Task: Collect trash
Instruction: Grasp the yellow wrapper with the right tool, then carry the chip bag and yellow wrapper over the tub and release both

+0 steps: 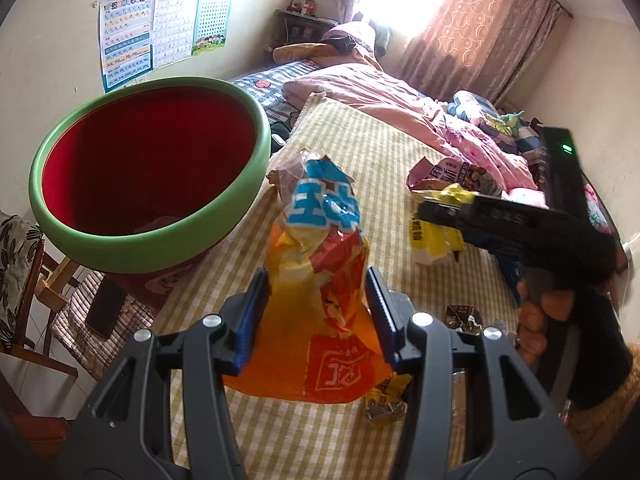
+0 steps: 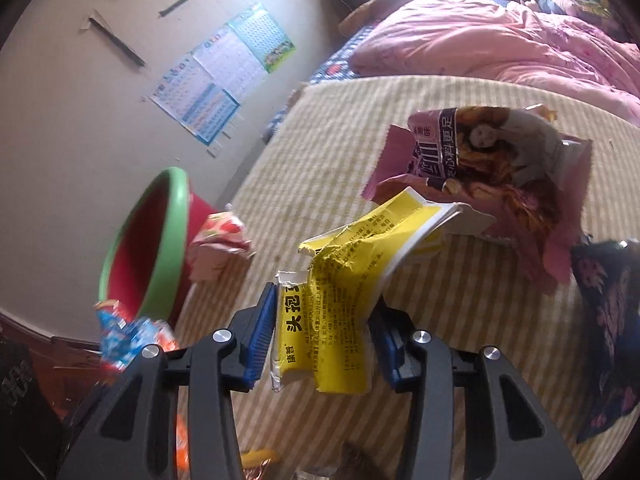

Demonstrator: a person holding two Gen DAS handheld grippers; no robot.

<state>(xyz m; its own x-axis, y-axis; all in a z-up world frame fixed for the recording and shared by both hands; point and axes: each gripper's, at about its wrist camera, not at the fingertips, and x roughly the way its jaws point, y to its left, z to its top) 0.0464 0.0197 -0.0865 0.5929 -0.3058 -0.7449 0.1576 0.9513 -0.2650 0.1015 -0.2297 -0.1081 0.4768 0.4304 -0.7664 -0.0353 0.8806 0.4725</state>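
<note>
Fingers of the left gripper [image 1: 316, 316] clamp an orange snack bag [image 1: 320, 280], lifted over the striped mat [image 1: 384, 148] just beside the red bin [image 1: 152, 168]. It looks light, crinkly and slippery, so a hold at mid-body seems safest. Smaller, the right gripper [image 2: 322, 340] pinches a torn yellow box [image 2: 340, 280]; thin card, likely to crush.
</note>
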